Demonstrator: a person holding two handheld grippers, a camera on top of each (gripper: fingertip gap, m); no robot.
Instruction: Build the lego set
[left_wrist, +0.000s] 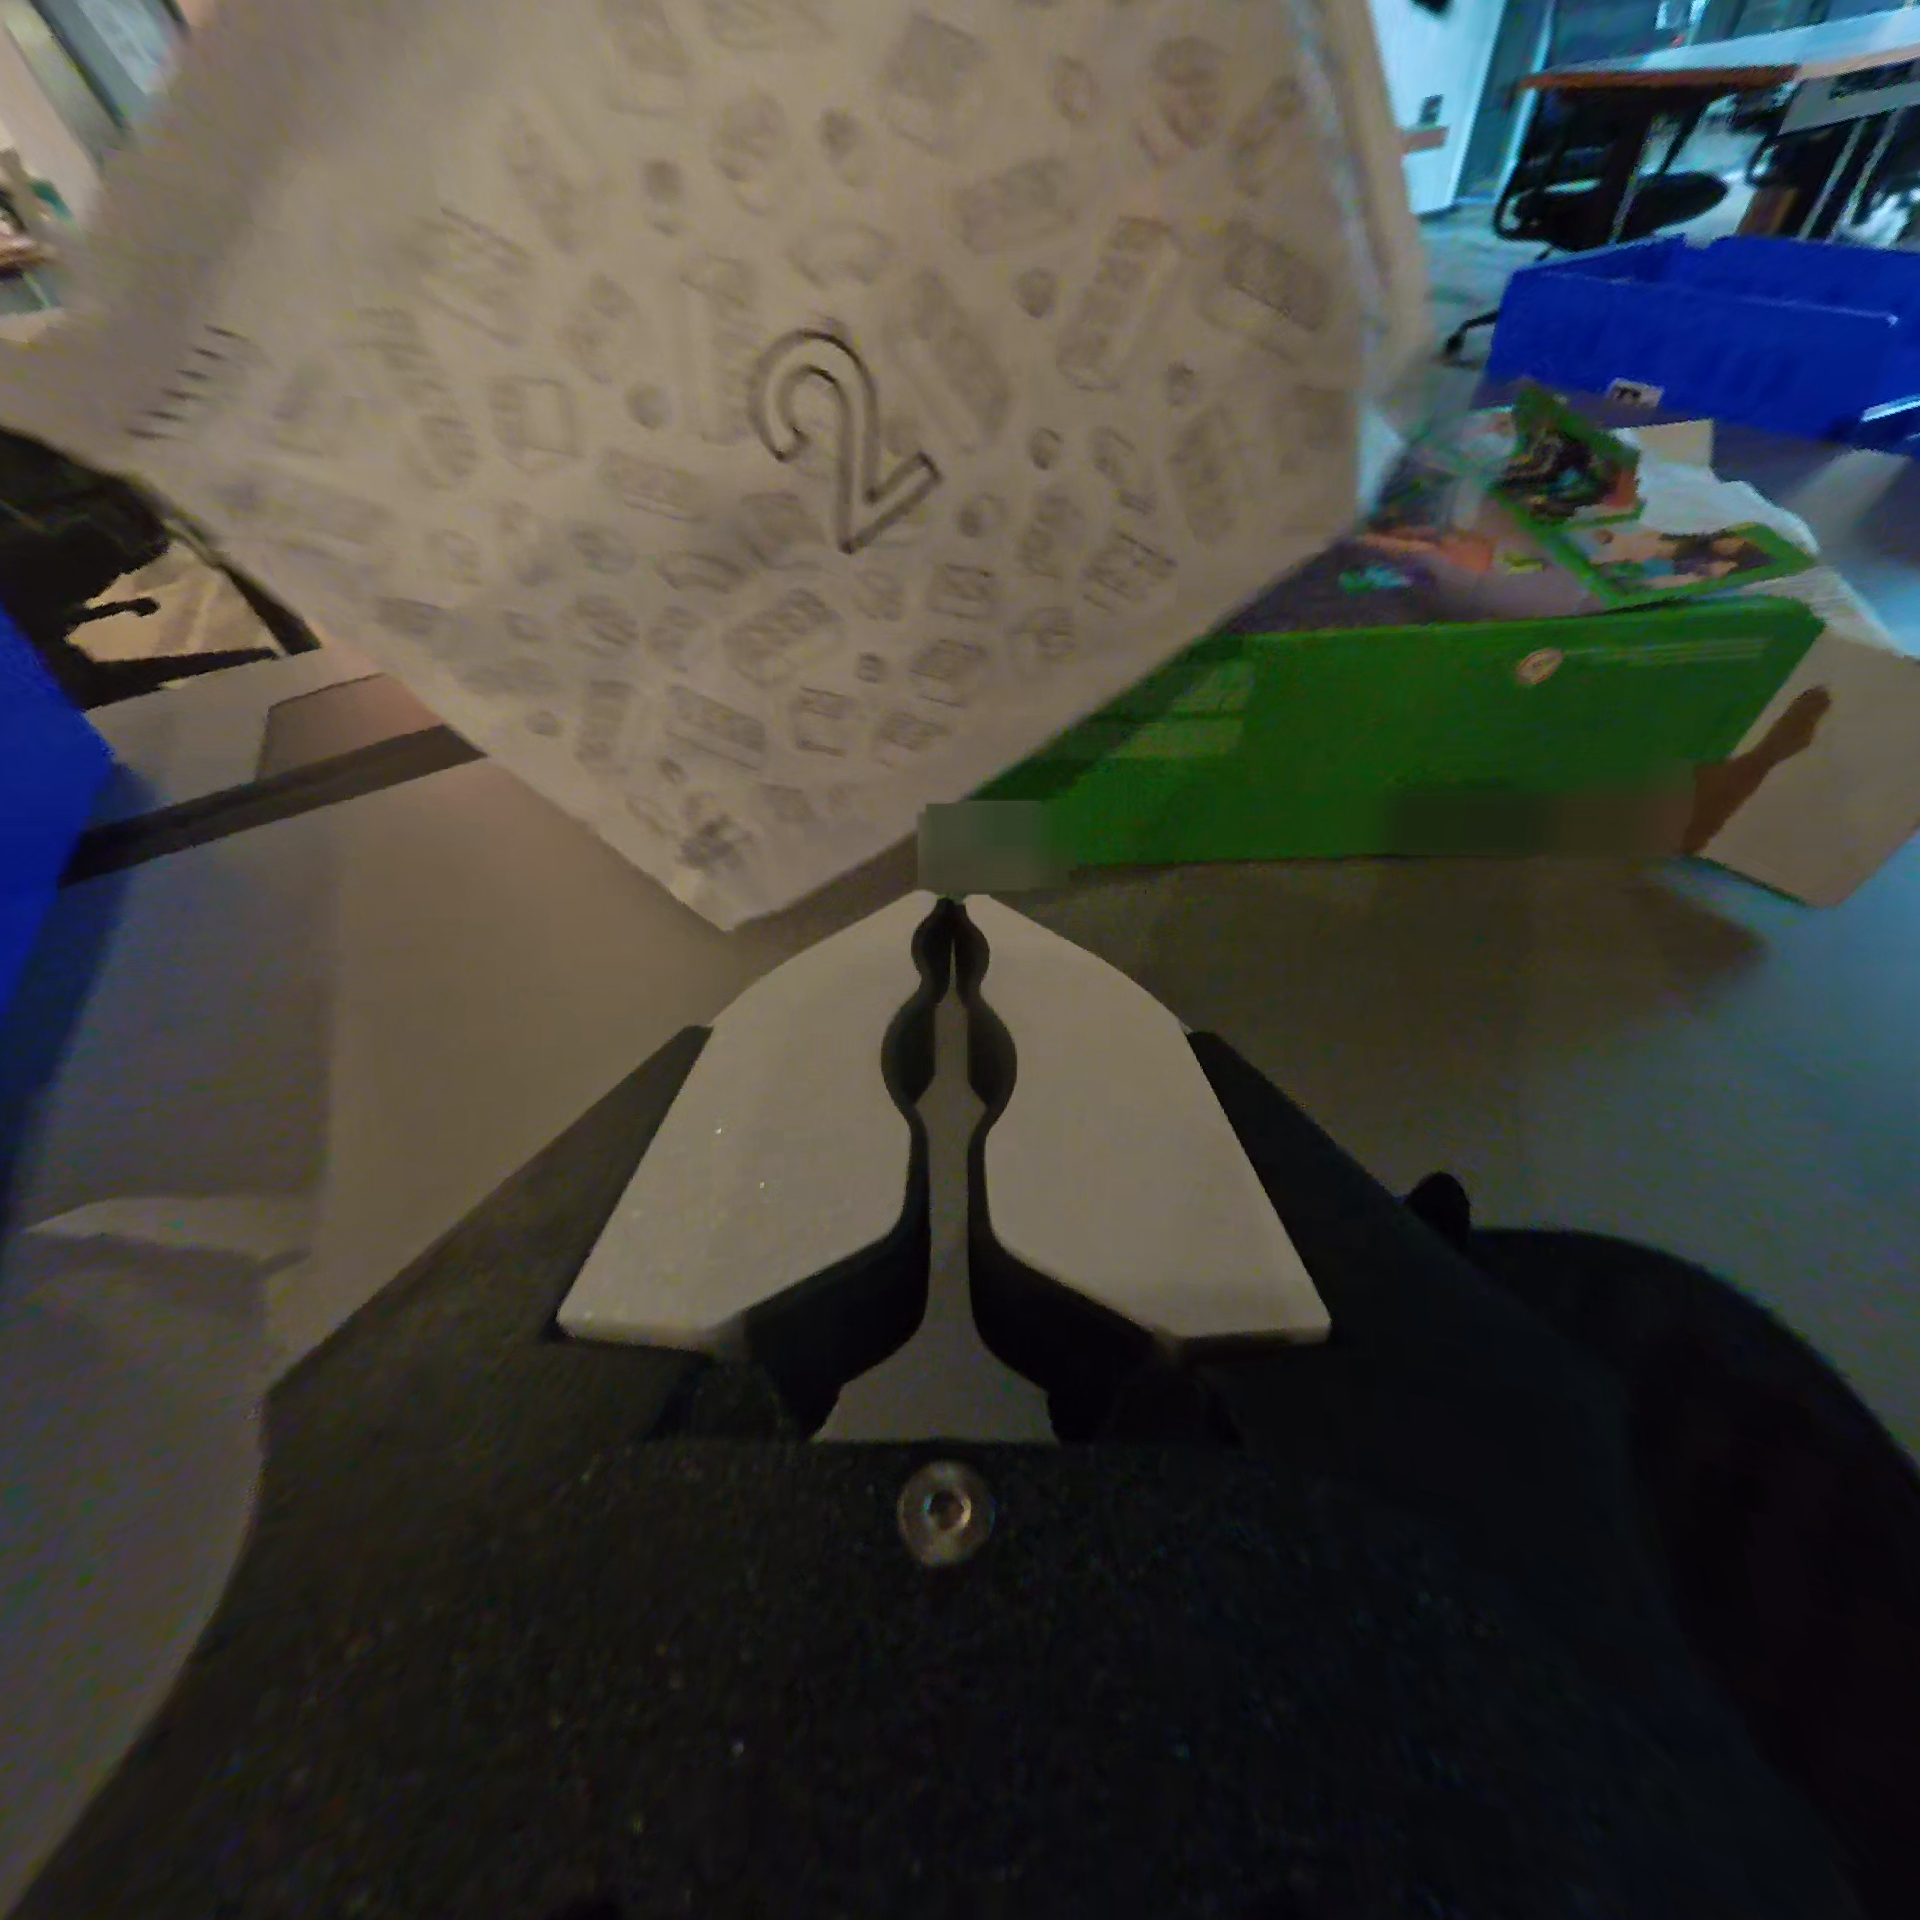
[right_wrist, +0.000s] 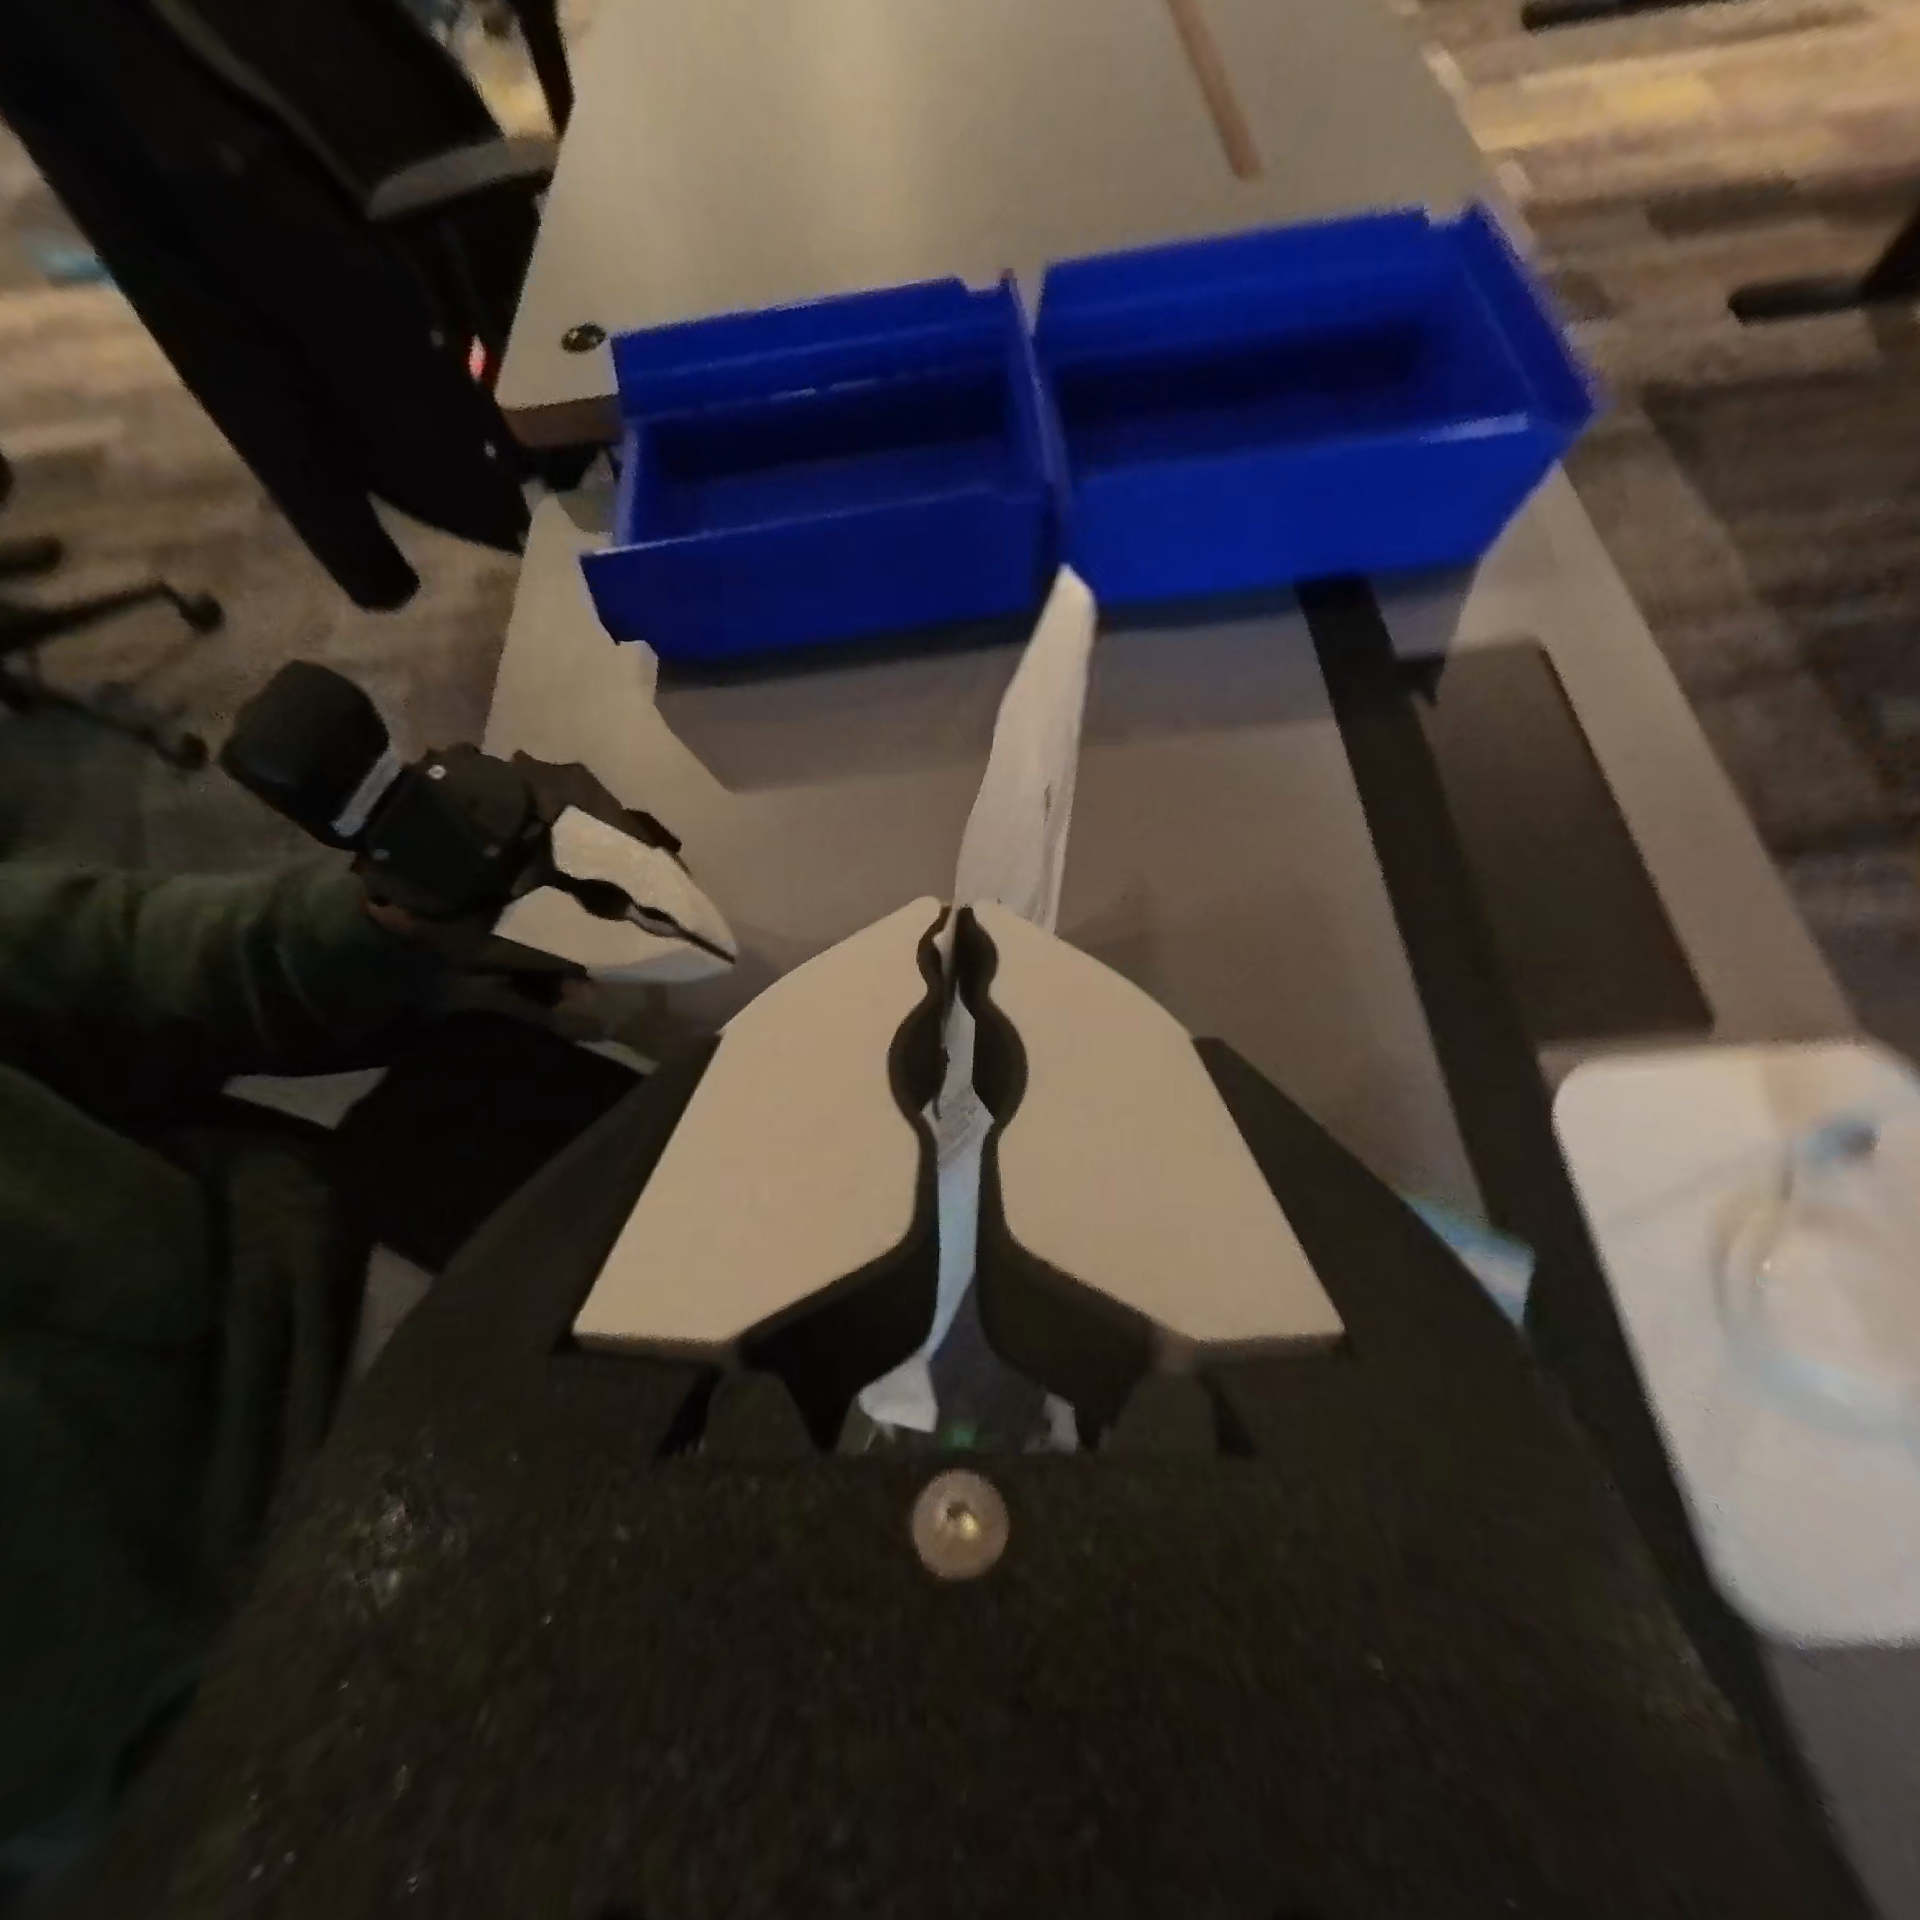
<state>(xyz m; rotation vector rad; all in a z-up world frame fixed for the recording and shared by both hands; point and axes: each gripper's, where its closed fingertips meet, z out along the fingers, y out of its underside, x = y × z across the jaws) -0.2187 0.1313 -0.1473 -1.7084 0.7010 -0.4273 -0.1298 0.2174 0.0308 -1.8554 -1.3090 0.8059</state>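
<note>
A white paper parts bag (left_wrist: 790, 436), printed with grey brick shapes and a digit, hangs in the air in front of my left gripper (left_wrist: 954, 914). The left gripper is shut with nothing between its fingers, and its tips sit just right of the bag's lower corner. In the right wrist view my right gripper (right_wrist: 954, 920) is shut on the same bag (right_wrist: 1029, 790), seen edge-on and running forward from between the fingers. The left gripper (right_wrist: 717, 943) also shows there, to the left and apart from the bag.
A green set box (left_wrist: 1403, 727) lies on the grey table (left_wrist: 1351, 1039) with booklets (left_wrist: 1558, 520) behind it. Two blue bins (right_wrist: 821, 520) (right_wrist: 1299, 447) stand side by side ahead of the right gripper. A white tray-like thing (right_wrist: 1745, 1299) lies at the right. A person's green sleeve (right_wrist: 156, 935) is at the left. The grippers' ends are close to 20 centimeters from one another.
</note>
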